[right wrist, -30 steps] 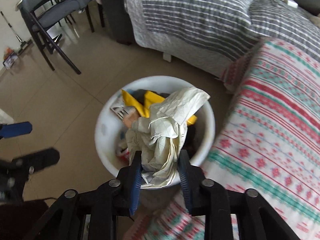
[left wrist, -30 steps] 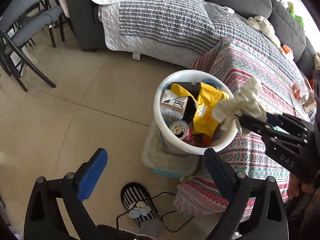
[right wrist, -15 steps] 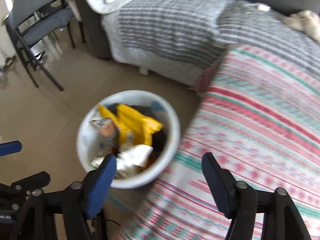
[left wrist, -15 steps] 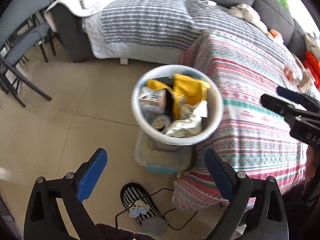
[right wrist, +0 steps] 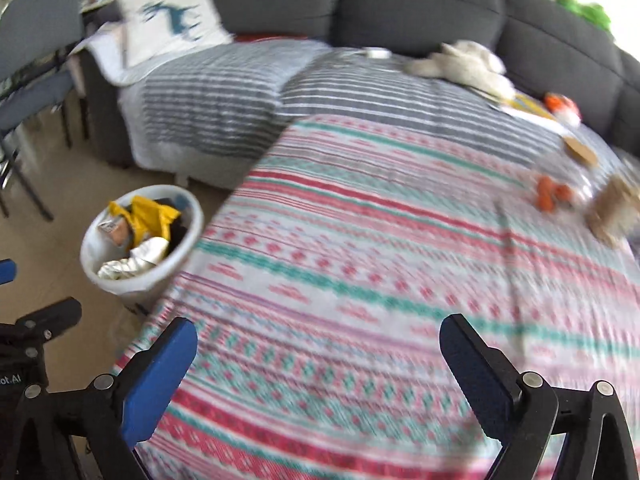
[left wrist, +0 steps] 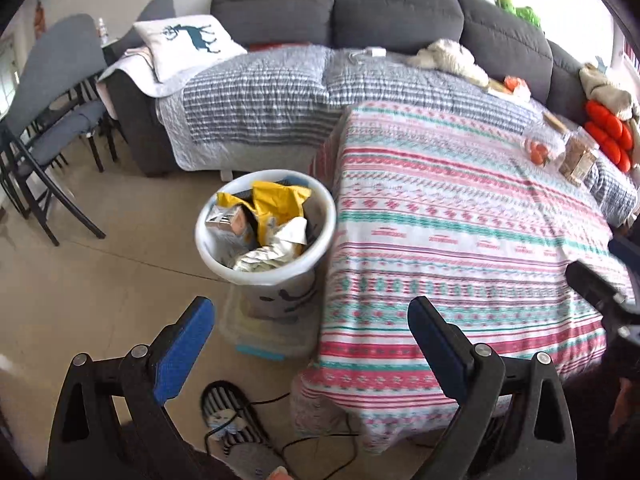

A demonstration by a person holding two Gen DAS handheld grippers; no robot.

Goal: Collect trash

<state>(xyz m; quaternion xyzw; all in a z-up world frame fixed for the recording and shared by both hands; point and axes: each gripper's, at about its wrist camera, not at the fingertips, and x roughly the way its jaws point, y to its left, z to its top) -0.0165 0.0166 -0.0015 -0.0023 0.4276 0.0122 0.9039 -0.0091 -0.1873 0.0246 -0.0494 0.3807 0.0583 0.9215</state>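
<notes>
A white trash bin (left wrist: pixel 324 232) stands on the floor by the table's left edge, also in the right wrist view (right wrist: pixel 192 236). It holds a crumpled cream paper (left wrist: pixel 272 252), a yellow bag (left wrist: pixel 280 204) and a carton (left wrist: pixel 230 222). My left gripper (left wrist: pixel 308 344) is open and empty, above the floor and the table's near corner. My right gripper (right wrist: pixel 316 364) is open and empty over the patterned tablecloth (right wrist: pixel 380 260). Orange bits (right wrist: pixel 550 196) and a brown packet (right wrist: pixel 612 212) lie at the table's far right.
A grey sofa (left wrist: pixel 360 28) with a striped quilt runs behind the table. Folding chairs (left wrist: pixel 44 120) stand at the left. A clear lidded box (left wrist: pixel 264 336) sits under the bin, with a striped slipper (left wrist: pixel 224 412) and a cable on the floor nearby.
My right gripper opened and dropped the crumpled paper into the bin, then swung right over the table. My left gripper pulled back and tilted up.
</notes>
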